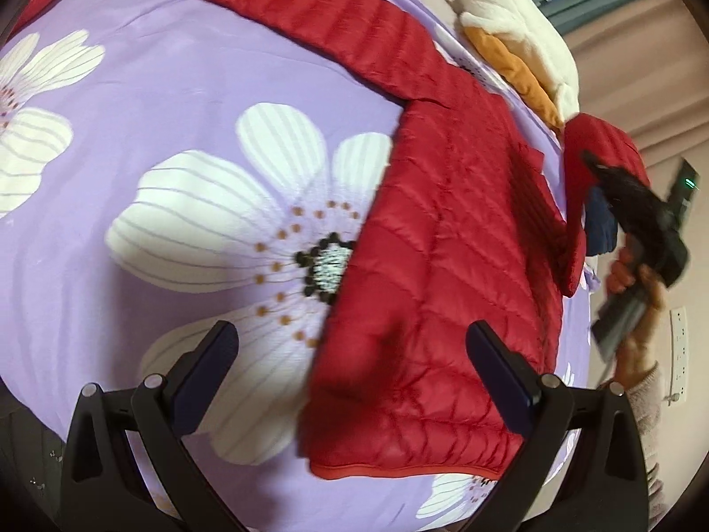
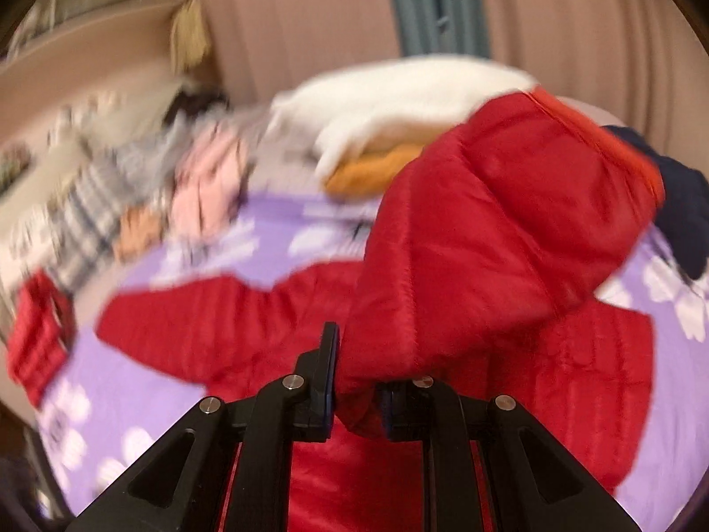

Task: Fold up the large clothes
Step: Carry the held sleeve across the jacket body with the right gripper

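The red quilted jacket (image 1: 443,244) is lying flat on a bed covered with a lilac sheet (image 1: 133,133) printed with big white flowers. In the left wrist view its body is running lengthwise from the orange-trimmed hem at the near edge of the bed up toward the far side, and one sleeve (image 1: 288,13) is stretching away from the shoulder toward the upper left, laid out straight across the sheet. The other sleeve (image 2: 487,244) is being lifted off the bed at the jacket's right side, its orange-edged cuff pointing up and away in the right wrist view.

The right gripper (image 2: 354,399) is clenching a fold of that raised sleeve, the red fabric bunching between its two black fingers while the rest of the sleeve is billowing above them. In the left wrist view this gripper is showing at the far right, held by a hand (image 1: 638,283) with a knitted sleeve at the wrist.

The left gripper (image 1: 354,354) is hovering over the near hem with its jaws standing wide apart, gripping nothing; one finger is hanging above the flowered sheet, the other above the jacket's lower body.

Beyond the jacket, at the far edge of the bed, a white fleece garment (image 1: 509,13) is lying on an orange one (image 1: 514,71), and a dark blue garment (image 2: 682,204) is sitting just beside the raised cuff. Further left in the right wrist view, pink and striped clothes are showing only as a blur.
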`<state>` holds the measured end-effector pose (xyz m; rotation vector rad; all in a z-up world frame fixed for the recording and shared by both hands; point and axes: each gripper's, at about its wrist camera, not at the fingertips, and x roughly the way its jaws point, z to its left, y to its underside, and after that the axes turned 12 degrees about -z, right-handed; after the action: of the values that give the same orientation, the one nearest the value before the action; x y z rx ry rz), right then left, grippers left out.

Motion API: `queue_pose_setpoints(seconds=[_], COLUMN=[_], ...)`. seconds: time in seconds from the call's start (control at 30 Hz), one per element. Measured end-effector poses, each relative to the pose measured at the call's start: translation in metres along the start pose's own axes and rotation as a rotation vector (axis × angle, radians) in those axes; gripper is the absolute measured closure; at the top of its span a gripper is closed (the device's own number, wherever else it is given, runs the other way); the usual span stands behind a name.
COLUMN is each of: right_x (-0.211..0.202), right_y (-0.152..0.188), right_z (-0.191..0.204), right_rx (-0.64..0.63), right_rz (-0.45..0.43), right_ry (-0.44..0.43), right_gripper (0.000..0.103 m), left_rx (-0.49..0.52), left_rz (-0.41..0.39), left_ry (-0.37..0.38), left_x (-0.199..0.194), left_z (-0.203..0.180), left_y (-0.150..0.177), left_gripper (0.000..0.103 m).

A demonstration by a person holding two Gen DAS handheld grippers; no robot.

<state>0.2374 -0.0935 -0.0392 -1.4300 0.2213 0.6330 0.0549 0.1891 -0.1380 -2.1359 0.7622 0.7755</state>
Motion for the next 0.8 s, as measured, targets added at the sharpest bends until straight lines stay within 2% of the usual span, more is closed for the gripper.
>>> queue_pose_setpoints(seconds=[0.07,0.13,0.23,0.3,0.43,0.53,0.6,0.8], right_x=[0.019,0.039,0.044,0.031,0.007,0.02,0.034,0.07], right_y=[0.012,0.028,0.041,0.04,0.023,0.013,0.012,0.027], right_z=[0.014,0.021,0.022,0.021,0.013,0.012,0.011,0.032], right_rx=[-0.018,0.007,0.062,0.047,0.039,0.047,0.063,0.066], right_rz=[0.063,0.175,0.251,0.237,0.149,0.089,0.088,0.071], right_ry=[-0.007,-0.056,-0.133,-0.153,-0.173,-0.084,-0.053,-0.058], right_gripper=[0.083,0.058,0.053,0.053,0.053,0.053,0.053,0.056], left_rx=[-0.01,-0.022,-0.037,-0.043,-0.04,-0.036,-0.035,-0.043], left_rz=[-0.009,-0.016,-0.022,-0.02,-0.019,-0.024,-0.03,-0.051], left_ry=[-0.012,-0.014,-0.018,-0.016,-0.002,0.004,0.003,-0.019], left_x=[-0.004,-0.007,-0.008,-0.006,-0.002,-0.002,-0.003,-0.008], left_z=[0.008,0.015,0.023,0.026,0.025,0.024,0.025,0.034], left_y=[-0.001,-0.002,-0.003,-0.005,-0.008,-0.009,-0.011,-0.017], left_gripper=[0.0,0.0,0.0,0.0,0.0,0.0,0.0,0.0])
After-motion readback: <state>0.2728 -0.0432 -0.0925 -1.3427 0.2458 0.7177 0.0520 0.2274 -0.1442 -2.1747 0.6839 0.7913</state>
